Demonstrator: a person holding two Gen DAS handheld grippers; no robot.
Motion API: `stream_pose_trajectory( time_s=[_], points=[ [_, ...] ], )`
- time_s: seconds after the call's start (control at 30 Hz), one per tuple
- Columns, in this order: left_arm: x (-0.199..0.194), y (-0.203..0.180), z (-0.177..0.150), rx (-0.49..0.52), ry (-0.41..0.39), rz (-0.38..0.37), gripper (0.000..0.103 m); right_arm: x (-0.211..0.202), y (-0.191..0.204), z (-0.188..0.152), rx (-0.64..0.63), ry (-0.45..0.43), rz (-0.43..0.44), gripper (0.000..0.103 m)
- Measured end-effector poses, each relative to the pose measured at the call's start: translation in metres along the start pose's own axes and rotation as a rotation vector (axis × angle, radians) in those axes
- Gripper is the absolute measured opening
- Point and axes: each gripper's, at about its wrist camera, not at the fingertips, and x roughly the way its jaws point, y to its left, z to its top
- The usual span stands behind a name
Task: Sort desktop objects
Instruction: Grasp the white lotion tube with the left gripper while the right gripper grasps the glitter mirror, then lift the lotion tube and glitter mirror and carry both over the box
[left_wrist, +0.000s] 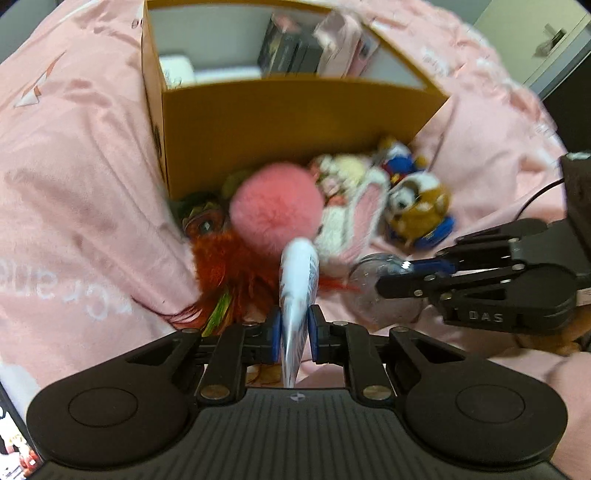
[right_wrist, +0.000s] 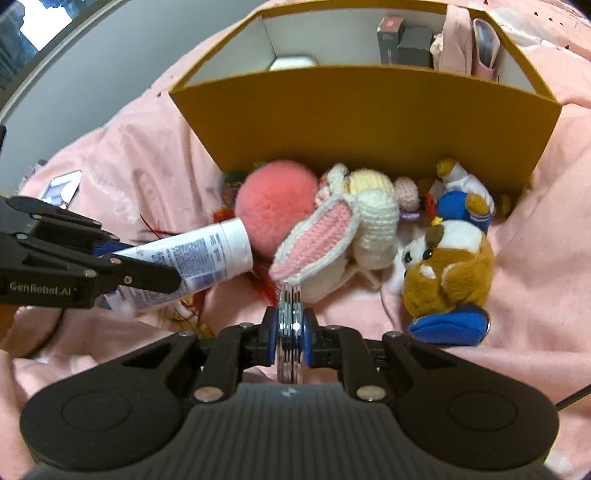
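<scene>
My left gripper (left_wrist: 294, 328) is shut on a white and blue tube (left_wrist: 297, 291), held above the pink cloth; the tube also shows in the right wrist view (right_wrist: 195, 258). My right gripper (right_wrist: 291, 332) is shut on a round silver compact (right_wrist: 291, 325), seen edge-on; it shows flat in the left wrist view (left_wrist: 376, 273). A yellow box (right_wrist: 369, 114) stands behind a pile of toys: a pink pompom (right_wrist: 275, 206), a knitted rabbit (right_wrist: 354, 229), a brown and white plush dog (right_wrist: 447, 269) and a blue and white plush (right_wrist: 461, 199).
The box holds dark small boxes (right_wrist: 406, 44), a pink pouch (right_wrist: 458, 37) and a white item (right_wrist: 293, 62). Red feathers (left_wrist: 221, 262) lie left of the pompom. A pink cloth (right_wrist: 129, 158) covers the surface. A phone (right_wrist: 61, 188) lies at the left.
</scene>
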Motion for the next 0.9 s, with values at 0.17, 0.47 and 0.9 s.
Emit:
stream_pose_trajectory(
  time_s=[0.17, 0.47, 0.9],
  points=[
    [0.026, -0.007, -0.009, 0.012, 0.083, 0.033, 0.017, 0.01, -0.008, -0.003, 0.028, 0.026, -0.012, 0.015],
    [0.021, 0.004, -0.022, -0.056, 0.059, 0.044, 0.017, 0.017, -0.006, -0.005, 0.032, 0.054, -0.015, 0.016],
    [0.002, 0.006, -0.031, -0.081, -0.104, 0.001, 0.011, 0.018, -0.006, -0.006, 0.032, 0.054, -0.023, 0.017]
  ],
)
